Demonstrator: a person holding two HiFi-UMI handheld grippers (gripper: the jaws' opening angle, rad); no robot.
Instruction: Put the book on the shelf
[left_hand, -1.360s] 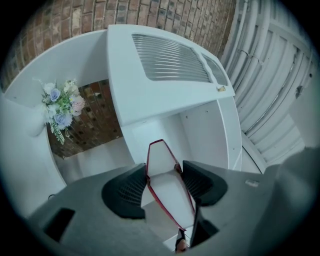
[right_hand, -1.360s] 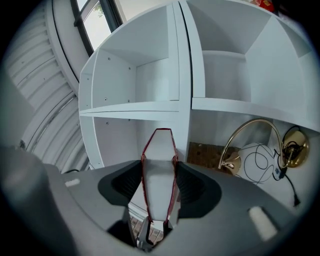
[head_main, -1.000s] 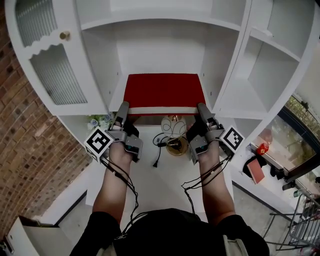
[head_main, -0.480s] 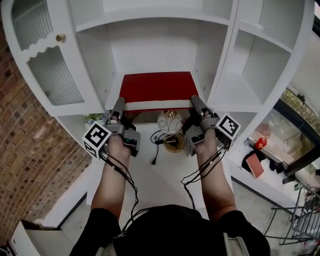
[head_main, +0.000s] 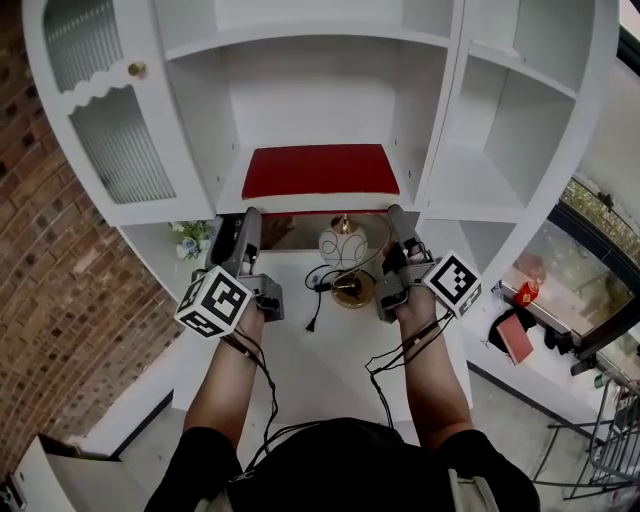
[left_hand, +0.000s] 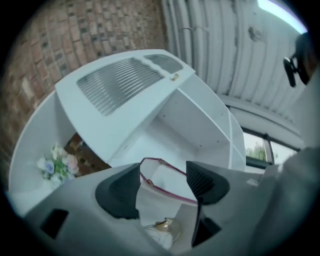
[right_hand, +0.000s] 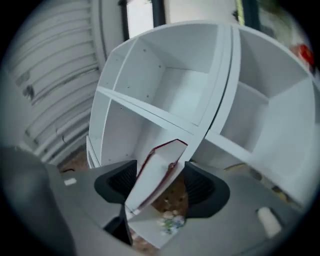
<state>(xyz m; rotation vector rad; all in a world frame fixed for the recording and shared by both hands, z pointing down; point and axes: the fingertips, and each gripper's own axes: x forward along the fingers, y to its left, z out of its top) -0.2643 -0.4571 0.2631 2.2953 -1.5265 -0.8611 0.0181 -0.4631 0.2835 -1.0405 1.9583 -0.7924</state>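
1. nearest lies the white ledge (head_main: 330, 350). both forearms reach over it, and its left edge runs along a brick wall (head_main: 50, 290).
2. the left gripper (head_main: 238, 222) and the right gripper (head_main: 398, 222) hover just short of the shelf's front edge, one toward each front corner of the middle bay. each carries one marker cube (head_main: 213, 303), so there are two cubes.
3. both pairs of jaws have just been opening and stand wide apart. nothing sits between the pads, and the book only shows beyond the gap in each gripper view.
4. between the grippers, on the ledge, stands one lamp (head_main: 341, 248) with a round glass shade. one black cable (head_main: 315, 310) trails toward the person.
5. one bunch of flowers (head_main: 190, 240) sits at the ledge's far left corner.
6. the shelf (head_main: 230, 190) holds one red book (head_main: 320, 170) lying flat. its near side runs along the front edge, with a narrow white strip at each side wall.
7. open room rises above the book to the next board.
8. far left is one ribbed-glass door (head_main: 110, 130) with one gold knob (head_main: 137, 70).
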